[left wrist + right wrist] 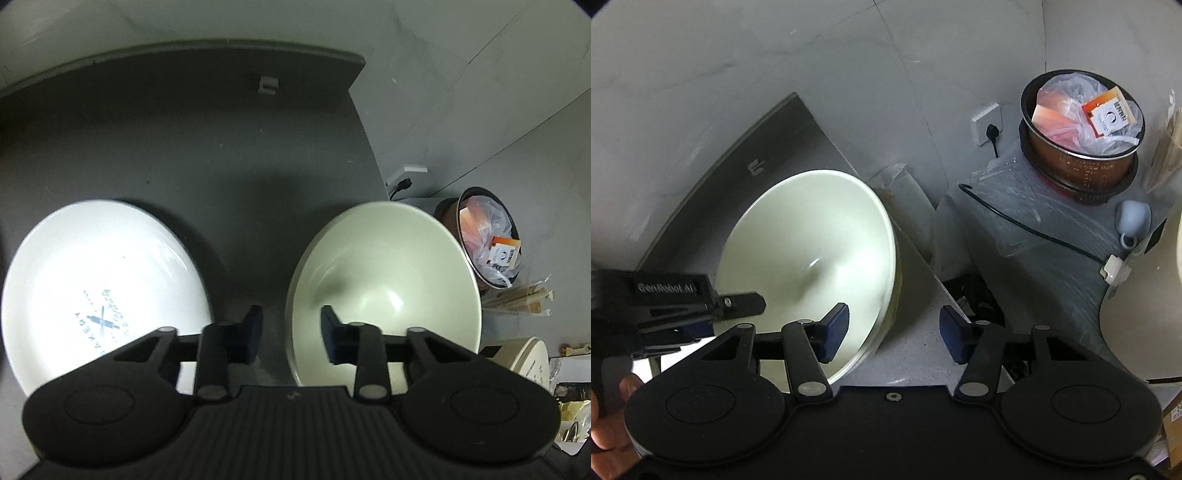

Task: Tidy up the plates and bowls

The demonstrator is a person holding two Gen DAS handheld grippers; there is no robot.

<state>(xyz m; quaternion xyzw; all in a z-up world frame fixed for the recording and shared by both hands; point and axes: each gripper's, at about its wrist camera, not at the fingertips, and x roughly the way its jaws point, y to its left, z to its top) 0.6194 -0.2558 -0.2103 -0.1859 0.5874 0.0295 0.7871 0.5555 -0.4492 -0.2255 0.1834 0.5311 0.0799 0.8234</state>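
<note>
Pale green bowl (384,291) empty; metal pot (1082,147) holds plastic bag (1071,107).

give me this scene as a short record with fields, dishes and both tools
surface: dark table against a pale wall
plate: white plate with a blue logo, flat on the table, left of the bowl
bowl: pale green bowl, upright, empty, at the table's right edge
left tool: left tool astride the bowl's near-left rim, pads not visibly pressing it
right tool: right tool astride the bowl's right rim, pads apart from it
beyond table: pot holding a plastic bag
</note>
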